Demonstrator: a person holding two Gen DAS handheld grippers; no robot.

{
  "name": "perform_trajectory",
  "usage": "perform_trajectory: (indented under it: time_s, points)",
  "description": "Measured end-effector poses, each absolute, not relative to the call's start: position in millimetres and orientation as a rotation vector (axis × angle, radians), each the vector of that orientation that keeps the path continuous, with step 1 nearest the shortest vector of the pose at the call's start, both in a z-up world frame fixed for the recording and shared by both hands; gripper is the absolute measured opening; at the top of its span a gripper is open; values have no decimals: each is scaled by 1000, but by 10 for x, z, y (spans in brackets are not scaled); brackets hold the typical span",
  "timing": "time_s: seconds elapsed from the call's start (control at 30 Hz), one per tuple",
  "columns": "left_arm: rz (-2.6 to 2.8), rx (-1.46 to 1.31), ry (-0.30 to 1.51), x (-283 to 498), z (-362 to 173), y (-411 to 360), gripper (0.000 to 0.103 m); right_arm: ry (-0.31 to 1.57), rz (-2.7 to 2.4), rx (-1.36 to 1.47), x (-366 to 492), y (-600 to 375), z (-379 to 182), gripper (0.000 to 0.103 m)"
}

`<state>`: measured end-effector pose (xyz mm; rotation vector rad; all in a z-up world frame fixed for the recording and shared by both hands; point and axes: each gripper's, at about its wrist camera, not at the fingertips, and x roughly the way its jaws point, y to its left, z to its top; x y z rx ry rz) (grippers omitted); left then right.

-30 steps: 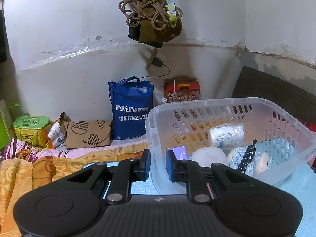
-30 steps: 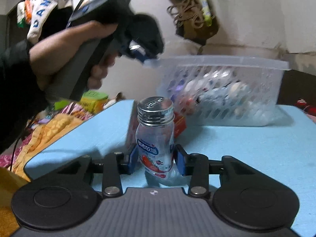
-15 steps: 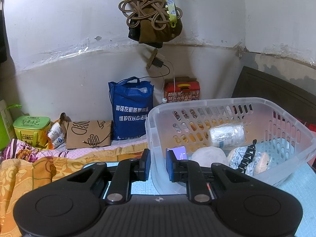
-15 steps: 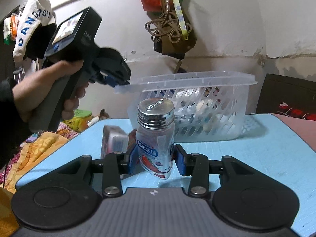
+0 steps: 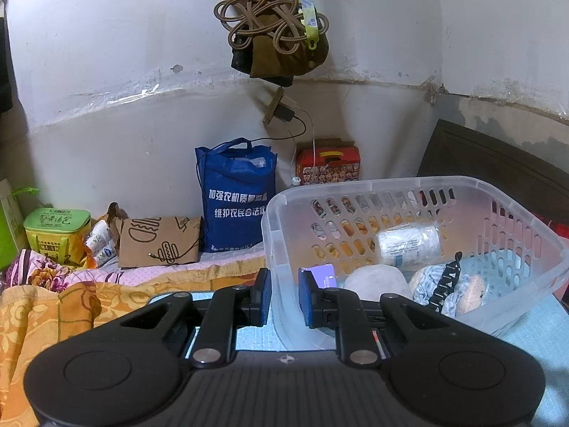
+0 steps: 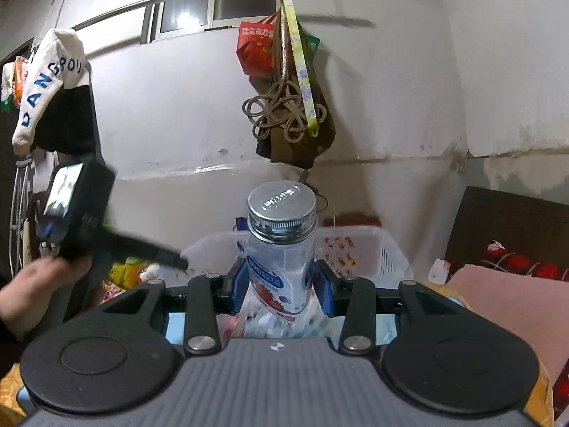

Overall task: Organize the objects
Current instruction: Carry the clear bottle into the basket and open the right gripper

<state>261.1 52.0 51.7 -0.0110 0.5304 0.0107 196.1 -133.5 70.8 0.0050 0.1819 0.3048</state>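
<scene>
My right gripper (image 6: 282,286) is shut on a clear candy bottle (image 6: 282,249) with a silver screw cap and a blue and red label, held upright in the air in front of the clear plastic basket (image 6: 377,252). My left gripper (image 5: 284,297) is shut on the basket's near-left rim (image 5: 275,235), one pad inside and one outside. The basket (image 5: 498,213) stands on the light blue table (image 5: 530,331) and holds a white roll (image 5: 409,243), a white pouch (image 5: 375,279), a purple card (image 5: 323,274), a black hair clip (image 5: 446,281) and a blue cloth bundle (image 5: 426,284).
Behind the table lie an orange blanket (image 5: 46,306), a green tin (image 5: 57,231), a brown paper bag (image 5: 158,242), a blue tote (image 5: 236,199) and a red box (image 5: 329,162). Bags and a knotted cord (image 5: 274,25) hang on the wall. A dark headboard (image 5: 498,163) stands right.
My right gripper has lifted the candy bottle off the table and carried it up toward the basket. My left gripper has stayed clamped on the basket rim.
</scene>
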Motion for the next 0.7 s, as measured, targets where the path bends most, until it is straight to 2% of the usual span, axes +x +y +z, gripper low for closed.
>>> perform_trajectory:
  time_s: [0.2, 0.37, 0.6, 0.67, 0.7]
  points:
    - [10, -11, 531, 2617, 515, 525, 21, 226, 324, -38, 2413, -1383, 972, 44]
    - [9, -12, 531, 2622, 517, 526, 21, 341, 334, -91, 2904, -1317, 1133, 44]
    - [7, -13, 531, 2626, 512, 528, 22, 485, 278, -140, 3378, -1306, 919, 45]
    - [6, -14, 531, 2628, 512, 538, 22, 485, 237, -168, 3383, -1303, 872, 64]
    - [6, -13, 531, 2631, 512, 540, 22, 451, 196, -194, 3344, -1291, 863, 85]
